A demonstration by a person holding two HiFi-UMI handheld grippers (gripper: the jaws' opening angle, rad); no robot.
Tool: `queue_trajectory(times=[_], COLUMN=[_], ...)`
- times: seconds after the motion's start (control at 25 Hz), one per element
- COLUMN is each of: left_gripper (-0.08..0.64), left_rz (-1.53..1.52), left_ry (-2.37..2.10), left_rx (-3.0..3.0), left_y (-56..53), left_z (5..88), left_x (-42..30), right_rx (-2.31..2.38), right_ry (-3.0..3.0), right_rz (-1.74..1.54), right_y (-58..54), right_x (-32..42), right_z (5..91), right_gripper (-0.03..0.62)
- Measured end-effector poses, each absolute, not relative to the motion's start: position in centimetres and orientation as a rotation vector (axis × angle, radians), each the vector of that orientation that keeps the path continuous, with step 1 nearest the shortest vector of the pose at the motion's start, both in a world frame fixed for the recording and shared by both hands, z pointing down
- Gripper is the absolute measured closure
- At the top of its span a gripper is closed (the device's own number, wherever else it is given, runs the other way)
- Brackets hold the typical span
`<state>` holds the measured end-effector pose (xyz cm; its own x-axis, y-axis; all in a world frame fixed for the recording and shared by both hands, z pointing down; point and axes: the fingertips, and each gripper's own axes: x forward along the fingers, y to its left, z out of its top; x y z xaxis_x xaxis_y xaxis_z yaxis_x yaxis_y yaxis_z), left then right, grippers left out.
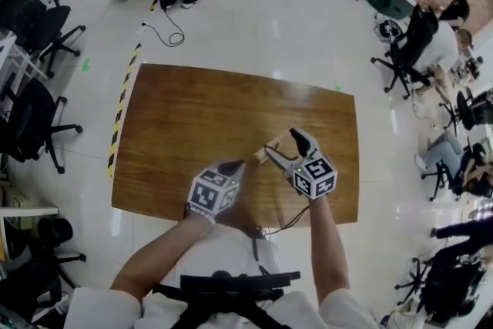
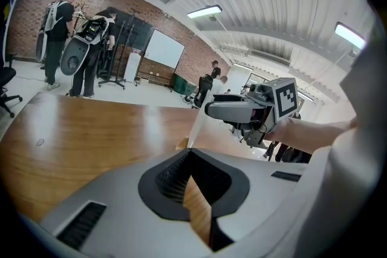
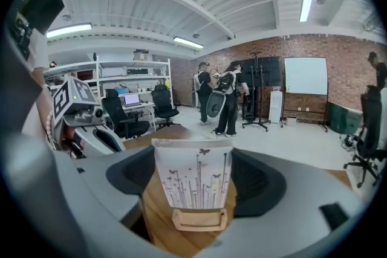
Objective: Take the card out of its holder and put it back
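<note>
Brick-walled workshop room with a glossy pale floor, office chairs [image 1: 35, 127] round the edges and a few people [image 3: 225, 99] standing at the back. In the middle is a big wooden table [image 1: 192, 112], pretty much bare apart from what's going on at the near edge.

Right claw [image 1: 283, 150] has its jaws spread wide, and the card [image 3: 195, 178] stands upright right between them. Its side edges sit against both pads, so it looks gripped across its width.

Left claw [image 1: 236, 164] is closed up, tips together, nothing pinched that I can see. Only a sliver of wood shows behind the tips. It points at the card from the side, close by.

Card is white with little butterflies and thin stems printed on it. Its bottom edge sits in the slot of a small pale wooden holder [image 3: 199, 219], and it's the only thing in there.
</note>
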<state>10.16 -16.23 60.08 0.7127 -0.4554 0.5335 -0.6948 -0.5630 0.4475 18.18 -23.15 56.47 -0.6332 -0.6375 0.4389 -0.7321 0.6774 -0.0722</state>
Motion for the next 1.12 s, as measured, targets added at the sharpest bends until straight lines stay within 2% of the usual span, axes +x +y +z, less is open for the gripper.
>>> queue_trajectory(times=[0.56, 1.12], left_gripper=[0.568, 0.568], left_rz=[0.417, 0.436], left_ry=[-0.825, -0.673], left_rx=[2.346, 2.436], left_y=[-15.5, -12.4], left_z=[58.2, 57.3], left_x=[9.1, 10.9], right_rx=[1.639, 2.013], right_ry=[-2.542, -2.276], right_rz=[0.397, 0.507], right_y=[-17.9, -7.4], right_x=[22.6, 25.0], right_z=[48.6, 50.1], right_gripper=[0.175, 0.175])
